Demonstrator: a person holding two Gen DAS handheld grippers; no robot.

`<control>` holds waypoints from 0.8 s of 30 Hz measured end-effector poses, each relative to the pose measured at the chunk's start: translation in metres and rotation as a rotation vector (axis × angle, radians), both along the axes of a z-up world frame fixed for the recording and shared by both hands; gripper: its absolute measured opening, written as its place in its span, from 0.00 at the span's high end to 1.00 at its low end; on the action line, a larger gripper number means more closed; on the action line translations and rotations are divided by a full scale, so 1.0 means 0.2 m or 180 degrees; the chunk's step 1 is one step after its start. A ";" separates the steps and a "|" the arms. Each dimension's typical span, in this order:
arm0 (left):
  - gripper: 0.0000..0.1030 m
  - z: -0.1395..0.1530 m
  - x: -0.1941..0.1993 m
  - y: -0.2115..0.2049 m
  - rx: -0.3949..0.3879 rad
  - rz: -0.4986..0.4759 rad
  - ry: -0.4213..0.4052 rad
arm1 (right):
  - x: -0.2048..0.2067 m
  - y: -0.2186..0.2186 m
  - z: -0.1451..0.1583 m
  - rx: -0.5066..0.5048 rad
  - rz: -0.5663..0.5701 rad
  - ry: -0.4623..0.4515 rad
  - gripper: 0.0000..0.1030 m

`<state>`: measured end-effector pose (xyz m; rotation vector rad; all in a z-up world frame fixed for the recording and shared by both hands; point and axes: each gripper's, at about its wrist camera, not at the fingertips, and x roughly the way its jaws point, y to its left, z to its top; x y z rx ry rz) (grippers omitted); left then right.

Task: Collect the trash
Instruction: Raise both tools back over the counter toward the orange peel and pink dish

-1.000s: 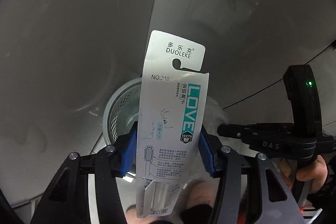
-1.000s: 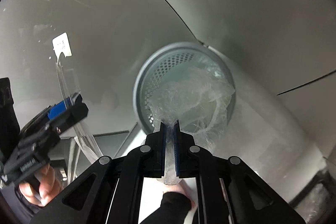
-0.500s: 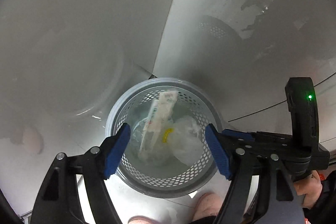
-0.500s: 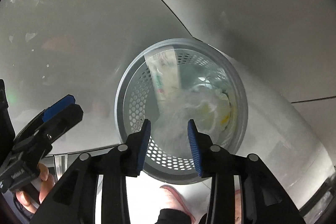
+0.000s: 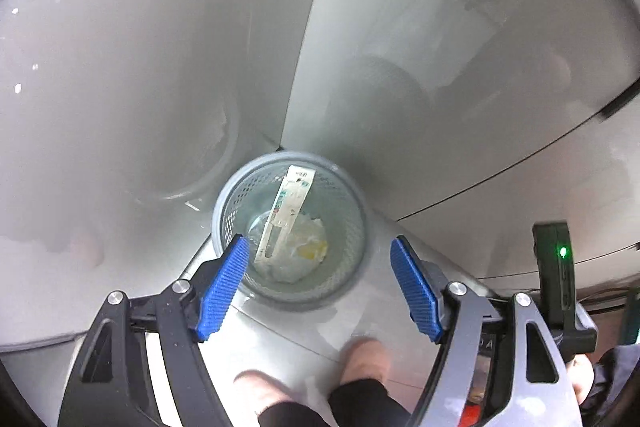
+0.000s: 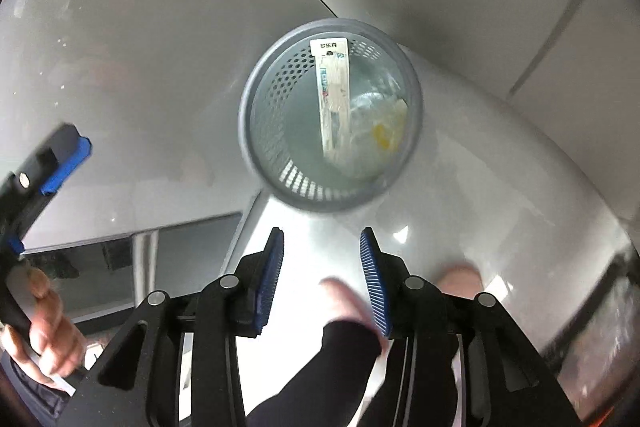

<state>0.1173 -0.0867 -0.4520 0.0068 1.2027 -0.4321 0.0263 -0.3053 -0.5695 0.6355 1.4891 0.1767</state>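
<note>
A: Which step was judged to be in hand?

B: The drop-off. A toothbrush package card [image 5: 287, 211] was seen leaning inside the perforated grey waste basket [image 5: 352, 195], its top against the far wall, with a crumpled clear plastic wrapper [image 5: 304, 253] lying at the bottom beside it. The basket stood on the grey floor [image 5: 120, 67], in a corner where wall panels met.

A: And the grippers?

B: The left gripper [image 5: 320, 291] was recorded with jaws spread wide, blue pads well apart, nothing between them — it hung above the basket's near rim without touching it. The right gripper [image 6: 322, 279] was likewise released, jaws parted less widely, empty, nearer the viewer than the basket [image 6: 256, 99]. The same card [image 6: 334, 99] and wrapper [image 6: 376, 131] were confirmed in that view.

A: What would the next move call for?

B: Judged only — both tools to be lifted clear and turned toward further litter, if any; none was visible in either view.
</note>
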 end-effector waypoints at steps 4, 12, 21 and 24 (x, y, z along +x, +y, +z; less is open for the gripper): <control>0.28 0.46 -0.06 -0.03 0.0031 0.0073 -0.0077 | -0.09 -0.04 0.45 -0.0012 0.0068 -0.0168 0.63; 0.17 1.39 -0.14 -0.05 0.0127 0.0256 -0.0548 | -0.11 -0.14 1.36 0.0067 0.0347 -0.0830 0.59; 0.13 1.96 -0.09 0.04 0.0178 0.0815 -0.0913 | 0.15 -0.19 1.99 0.0038 0.0375 -0.1558 0.52; 0.13 2.08 0.01 0.12 0.0191 0.0919 -0.0952 | 0.31 -0.16 2.08 -0.0015 0.0364 -0.1700 0.52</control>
